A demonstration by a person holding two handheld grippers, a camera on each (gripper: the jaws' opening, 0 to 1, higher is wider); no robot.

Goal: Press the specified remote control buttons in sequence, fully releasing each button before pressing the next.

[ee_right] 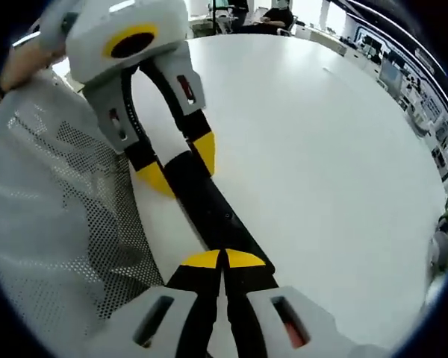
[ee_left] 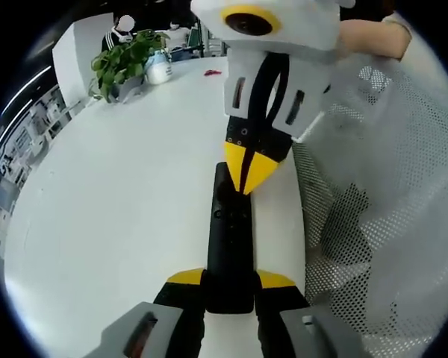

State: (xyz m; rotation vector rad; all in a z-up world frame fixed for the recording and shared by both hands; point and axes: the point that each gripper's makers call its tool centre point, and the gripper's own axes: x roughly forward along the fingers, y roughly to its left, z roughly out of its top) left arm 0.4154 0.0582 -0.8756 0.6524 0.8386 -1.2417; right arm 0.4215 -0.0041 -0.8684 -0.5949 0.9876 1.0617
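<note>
A long black remote control [ee_left: 228, 239] lies flat on the white table [ee_left: 119, 186], near its edge. My left gripper [ee_left: 230, 280] is shut on the remote's near end, one yellow-tipped jaw on each side. My right gripper [ee_left: 248, 175] comes down from above with its jaws shut together, and the yellow tips touch the remote's upper face by its far buttons. In the right gripper view, the right gripper [ee_right: 224, 259] rests its shut tips on the remote [ee_right: 205, 201], while the left gripper [ee_right: 181, 160] clamps the far end.
A white mesh chair back [ee_left: 381, 186] stands right beside the table edge; it is also in the right gripper view [ee_right: 52, 186]. A potted plant [ee_left: 123, 63], a white jar [ee_left: 159, 68] and a small red thing [ee_left: 211, 72] sit at the far end. People sit beyond.
</note>
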